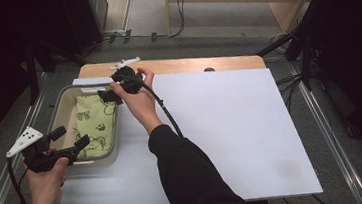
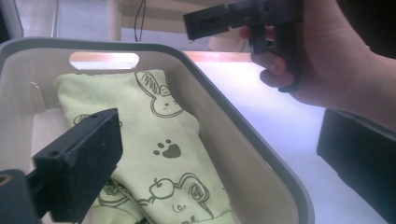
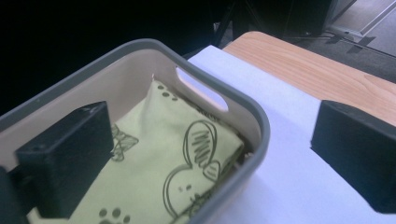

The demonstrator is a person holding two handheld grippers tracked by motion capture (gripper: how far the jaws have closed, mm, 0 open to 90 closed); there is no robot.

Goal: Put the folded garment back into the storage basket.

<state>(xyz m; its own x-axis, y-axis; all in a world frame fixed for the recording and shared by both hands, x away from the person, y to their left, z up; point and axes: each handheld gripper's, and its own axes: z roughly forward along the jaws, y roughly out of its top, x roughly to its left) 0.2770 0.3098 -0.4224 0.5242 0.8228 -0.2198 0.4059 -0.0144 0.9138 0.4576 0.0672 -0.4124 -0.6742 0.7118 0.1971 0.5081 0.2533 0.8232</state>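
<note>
Wooden counter (image 1: 175,65) under a broad white sheet (image 1: 231,127), both beneath and to the right of the claws. Grey-rimmed, cream-walled plastic bin (image 1: 61,101) with a handle slot, standing on the sheet's left edge, directly below both claws. Folded light-green cloth (image 1: 94,121) lying flat inside the bin, printed with line-drawn rabbits, paw prints and apples; no brand, label or readable writing seen on cloth or bin. Left claw (image 1: 69,138) at the bin's near end, jaws spread wide and just opened, one jaw over the cloth, the other outside the bin's wall above the sheet, nothing gripped. Right claw (image 1: 109,95) at the bin's far right corner, jaws likewise wide and just opened, one jaw over the cloth, the other out over the sheet, straddling the rim, nothing pinched. Cloth released, resting in the bin between and under the two claws.
</note>
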